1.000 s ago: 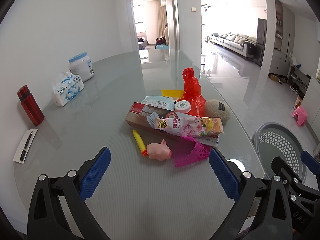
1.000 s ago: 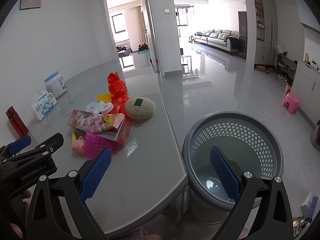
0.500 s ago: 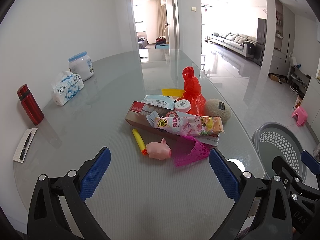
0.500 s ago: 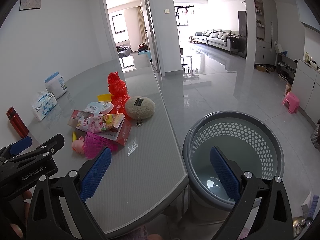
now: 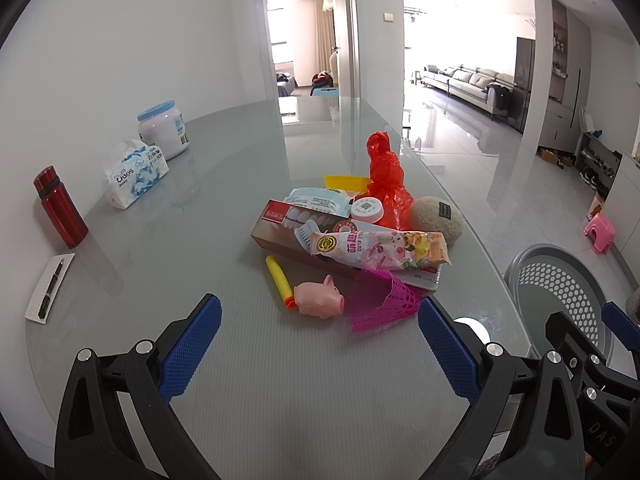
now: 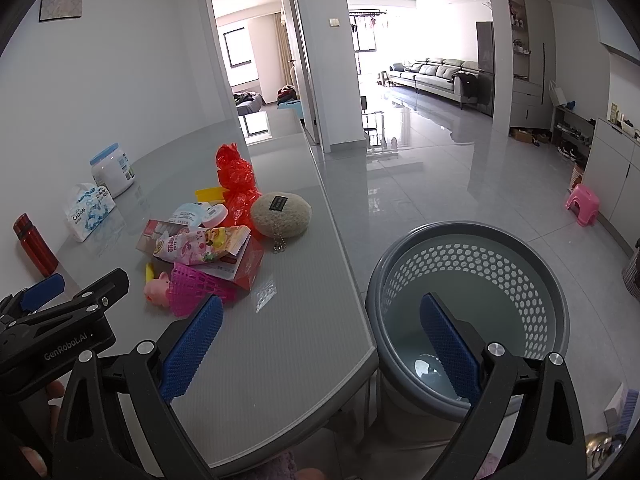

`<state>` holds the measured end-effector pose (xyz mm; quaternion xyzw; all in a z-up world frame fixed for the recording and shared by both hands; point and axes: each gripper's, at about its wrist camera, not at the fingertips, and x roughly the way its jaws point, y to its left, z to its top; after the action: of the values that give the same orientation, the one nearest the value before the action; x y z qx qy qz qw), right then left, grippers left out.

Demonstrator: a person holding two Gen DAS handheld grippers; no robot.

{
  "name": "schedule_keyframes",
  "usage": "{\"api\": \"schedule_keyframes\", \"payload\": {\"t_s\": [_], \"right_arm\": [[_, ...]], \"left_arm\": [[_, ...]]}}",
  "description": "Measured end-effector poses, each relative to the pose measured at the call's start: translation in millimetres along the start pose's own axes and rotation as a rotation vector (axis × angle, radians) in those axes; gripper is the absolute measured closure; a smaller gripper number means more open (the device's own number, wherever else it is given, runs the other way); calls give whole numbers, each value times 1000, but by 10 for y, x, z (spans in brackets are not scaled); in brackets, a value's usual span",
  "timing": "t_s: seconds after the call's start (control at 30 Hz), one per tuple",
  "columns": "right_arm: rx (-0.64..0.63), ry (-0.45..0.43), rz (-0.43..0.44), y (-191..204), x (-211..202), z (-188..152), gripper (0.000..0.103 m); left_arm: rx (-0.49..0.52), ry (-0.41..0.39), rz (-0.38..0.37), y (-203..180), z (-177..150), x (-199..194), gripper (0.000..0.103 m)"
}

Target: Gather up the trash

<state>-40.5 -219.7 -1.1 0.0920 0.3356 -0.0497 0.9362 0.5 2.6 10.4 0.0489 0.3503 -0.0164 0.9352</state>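
A heap of items lies mid-table: a red plastic bag [image 5: 387, 178], a pink snack packet [image 5: 380, 249] on a long toothpaste box [image 5: 288, 227], a pink mesh basket [image 5: 382, 300], a pink toy pig [image 5: 320, 300], a yellow tube [image 5: 279, 280], a beige round pouch [image 5: 438, 218]. My left gripper [image 5: 318, 344] hovers open just short of the pig, holding nothing. My right gripper [image 6: 320, 344] is open and empty, straddling the table's right edge and the grey perforated bin [image 6: 468, 304] on the floor. The same heap [image 6: 208, 248] sits to its left.
A red flask [image 5: 60, 208], a notepad with pen [image 5: 50, 282], a tissue pack [image 5: 134, 174] and a white jar [image 5: 162, 128] stand along the table's left side. A pink stool [image 6: 582, 204] sits on the tiled floor at right. The glass table [image 5: 280, 380] curves away at right.
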Motion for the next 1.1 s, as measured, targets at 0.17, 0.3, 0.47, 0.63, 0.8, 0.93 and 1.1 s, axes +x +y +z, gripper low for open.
{"api": "schedule_keyframes", "payload": {"t_s": [0.17,0.3,0.47,0.63,0.8,0.93,1.1], "right_arm": [[0,1,3,0,5,-7,9],[-5,12,16,22,40,-37,9],[-23,30,47,107,180,-75,9],[-51,51,86,238,320,-61,9],[-60,97,131,402,519,-35,9],[-74,134,135,581,673,-34,9],[-78,147,111,792,824,12,9]], "left_arm": [[-1,5,-3,18,6,5,6],[-5,12,1,80,-32,57,6],[-20,17,38,258,-73,176,6],[-56,18,72,490,-72,262,6],[-93,36,95,716,-58,397,6],[-109,55,114,847,-58,505,6],[-124,71,129,993,-69,629,6]]}}
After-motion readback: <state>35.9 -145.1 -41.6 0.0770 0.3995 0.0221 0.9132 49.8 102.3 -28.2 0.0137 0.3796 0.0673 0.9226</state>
